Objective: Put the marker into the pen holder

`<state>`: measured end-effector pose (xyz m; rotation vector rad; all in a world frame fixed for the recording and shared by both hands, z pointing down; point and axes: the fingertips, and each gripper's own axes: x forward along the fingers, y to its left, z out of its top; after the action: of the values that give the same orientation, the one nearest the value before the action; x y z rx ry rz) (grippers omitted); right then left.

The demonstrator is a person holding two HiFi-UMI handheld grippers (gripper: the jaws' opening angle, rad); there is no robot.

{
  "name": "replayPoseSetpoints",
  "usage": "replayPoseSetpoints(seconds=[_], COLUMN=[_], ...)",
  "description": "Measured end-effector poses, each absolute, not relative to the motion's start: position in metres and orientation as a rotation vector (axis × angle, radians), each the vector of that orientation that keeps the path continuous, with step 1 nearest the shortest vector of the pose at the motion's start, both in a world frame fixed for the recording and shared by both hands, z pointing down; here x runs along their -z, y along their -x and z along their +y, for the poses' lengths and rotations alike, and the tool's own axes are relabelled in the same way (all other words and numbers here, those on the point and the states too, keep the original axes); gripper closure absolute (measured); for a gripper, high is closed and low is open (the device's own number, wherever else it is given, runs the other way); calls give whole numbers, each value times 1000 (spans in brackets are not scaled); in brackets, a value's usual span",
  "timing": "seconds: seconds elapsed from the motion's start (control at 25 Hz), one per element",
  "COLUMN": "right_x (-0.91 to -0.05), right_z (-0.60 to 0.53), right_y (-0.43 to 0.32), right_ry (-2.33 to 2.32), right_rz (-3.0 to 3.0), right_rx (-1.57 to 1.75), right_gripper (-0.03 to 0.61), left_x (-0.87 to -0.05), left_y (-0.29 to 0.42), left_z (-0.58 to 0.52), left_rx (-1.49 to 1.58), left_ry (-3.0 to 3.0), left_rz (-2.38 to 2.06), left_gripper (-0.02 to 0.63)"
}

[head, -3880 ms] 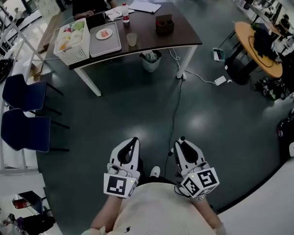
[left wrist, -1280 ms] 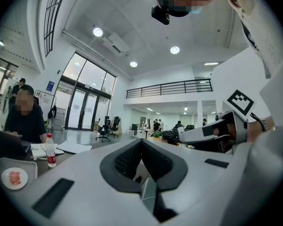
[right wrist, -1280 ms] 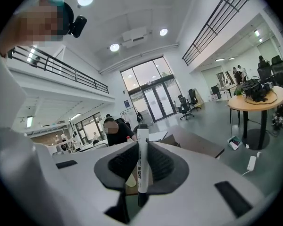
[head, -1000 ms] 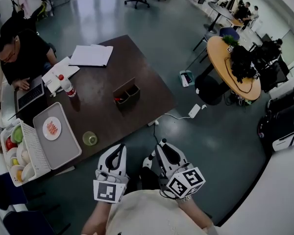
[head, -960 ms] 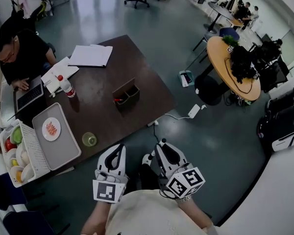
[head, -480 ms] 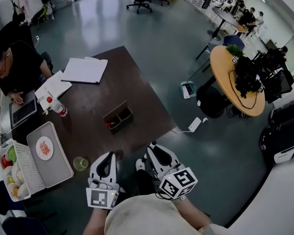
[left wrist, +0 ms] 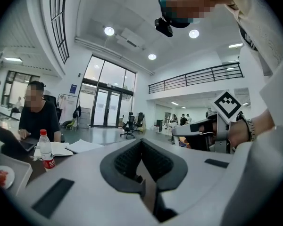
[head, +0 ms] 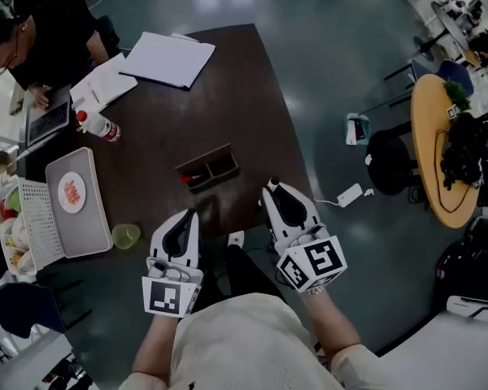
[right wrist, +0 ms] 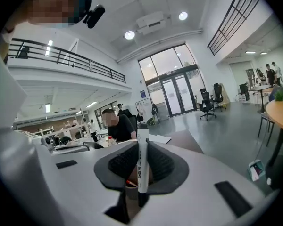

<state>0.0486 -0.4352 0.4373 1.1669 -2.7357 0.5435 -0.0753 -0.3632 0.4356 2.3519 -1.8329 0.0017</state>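
Observation:
In the head view a dark brown pen holder with two compartments stands on the brown table, and something red lies in its left compartment. My right gripper is shut on a white marker with a black cap, held upright between the pads. It hovers just right of the holder, near the table's front edge. My left gripper sits lower left of the holder, its jaws shut with nothing between them. The holder's brown rim shows low behind the right jaws.
On the table lie white papers, a red-labelled bottle, a grey tray with a plate, a white basket and a green cup. A person works at a laptop. A round table stands at the right.
The table has come much closer and now lies right under both grippers. My right gripper has reached forward beside the pen holder, with the marker still in it.

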Motion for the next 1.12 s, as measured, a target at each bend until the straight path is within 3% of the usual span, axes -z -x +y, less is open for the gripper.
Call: replayPoseSetpoints(seconds=[0.56,1.12], right_x=[-494,-539], right_z=[-504,-508], right_y=[38,73], right_ry=[-986,-856], right_rz=[-2831,-2735], right_rx=[-382,-317], right_gripper=[500,499], left_x=[-467,-480], left_y=[112,141], left_z=[-380,-378], left_rx=[-17,-15], left_ry=[-2097,-2011], left_rz=[-1958,-2000], left_gripper=[604,604])
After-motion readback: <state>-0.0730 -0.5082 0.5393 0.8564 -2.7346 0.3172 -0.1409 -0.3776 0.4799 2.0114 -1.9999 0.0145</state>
